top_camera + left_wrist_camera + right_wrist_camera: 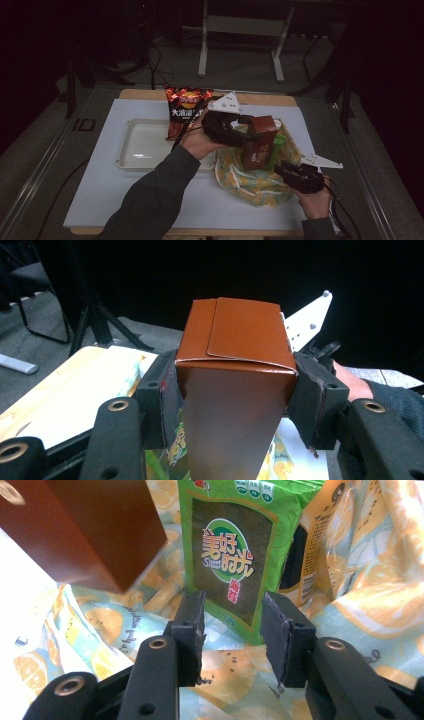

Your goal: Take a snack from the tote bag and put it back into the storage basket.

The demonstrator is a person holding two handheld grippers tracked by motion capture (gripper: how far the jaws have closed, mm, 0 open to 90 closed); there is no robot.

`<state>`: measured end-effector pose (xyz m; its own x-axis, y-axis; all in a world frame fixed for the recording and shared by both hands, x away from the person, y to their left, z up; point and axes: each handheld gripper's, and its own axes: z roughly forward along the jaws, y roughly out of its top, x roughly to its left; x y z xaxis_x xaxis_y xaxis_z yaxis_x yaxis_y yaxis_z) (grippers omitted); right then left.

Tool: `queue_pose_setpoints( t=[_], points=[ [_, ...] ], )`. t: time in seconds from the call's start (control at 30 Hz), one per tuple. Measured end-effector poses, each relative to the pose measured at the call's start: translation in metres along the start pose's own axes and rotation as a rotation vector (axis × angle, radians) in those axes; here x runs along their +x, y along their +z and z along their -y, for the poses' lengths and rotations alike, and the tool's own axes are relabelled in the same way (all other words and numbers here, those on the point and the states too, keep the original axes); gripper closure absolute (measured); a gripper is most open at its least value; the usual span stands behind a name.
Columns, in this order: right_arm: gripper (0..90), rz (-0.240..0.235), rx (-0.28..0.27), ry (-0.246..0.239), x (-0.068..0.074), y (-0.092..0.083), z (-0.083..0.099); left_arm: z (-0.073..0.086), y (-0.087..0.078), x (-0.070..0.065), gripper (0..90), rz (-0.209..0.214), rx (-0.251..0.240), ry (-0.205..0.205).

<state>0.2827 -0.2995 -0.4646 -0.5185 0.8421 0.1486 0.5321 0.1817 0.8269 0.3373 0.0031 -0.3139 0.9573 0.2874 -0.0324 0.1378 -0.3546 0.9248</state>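
My left gripper [239,134] is shut on a tall brown carton [259,142], holding it upright above the mouth of a lemon-print cloth bag [255,187]. In the left gripper view both pads [172,400] press on the carton's [235,390] sides just under its folded lid. A green seaweed packet [279,147] stands in the bag beside the carton. My right gripper [284,171] rests at the bag's right edge. In the right gripper view it [232,640] is open over the lemon cloth [100,625], facing the green packet [230,555], with the carton's [85,525] bottom corner hanging at upper left.
A white tray [135,145] lies left of the bag on the pale mat. A dark chips bag [185,110] stands at the tray's far right corner, close behind my left hand. The table's wooden edge [150,93] runs along the back.
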Motion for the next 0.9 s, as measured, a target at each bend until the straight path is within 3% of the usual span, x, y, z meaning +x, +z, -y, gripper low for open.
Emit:
queue_pose_setpoints(
  t=[0.13, 0.37, 0.9],
  points=[
    [61.9, 0.003, 0.006, -0.002, -0.001, 0.0, 0.0, -0.002, -0.008, 0.002, 42.7, 0.014, -0.007, -0.033],
    [62.2, 0.007, 0.004, -0.006, -0.002, -0.002, 0.001, -0.002, -0.021, 0.001, 42.7, 0.014, -0.001, -0.036],
    [61.8, 0.011, -0.002, 0.003, -0.003, -0.004, 0.001, 0.002, -0.065, 0.007, 42.7, -0.028, -0.057, -0.069]
  ],
)
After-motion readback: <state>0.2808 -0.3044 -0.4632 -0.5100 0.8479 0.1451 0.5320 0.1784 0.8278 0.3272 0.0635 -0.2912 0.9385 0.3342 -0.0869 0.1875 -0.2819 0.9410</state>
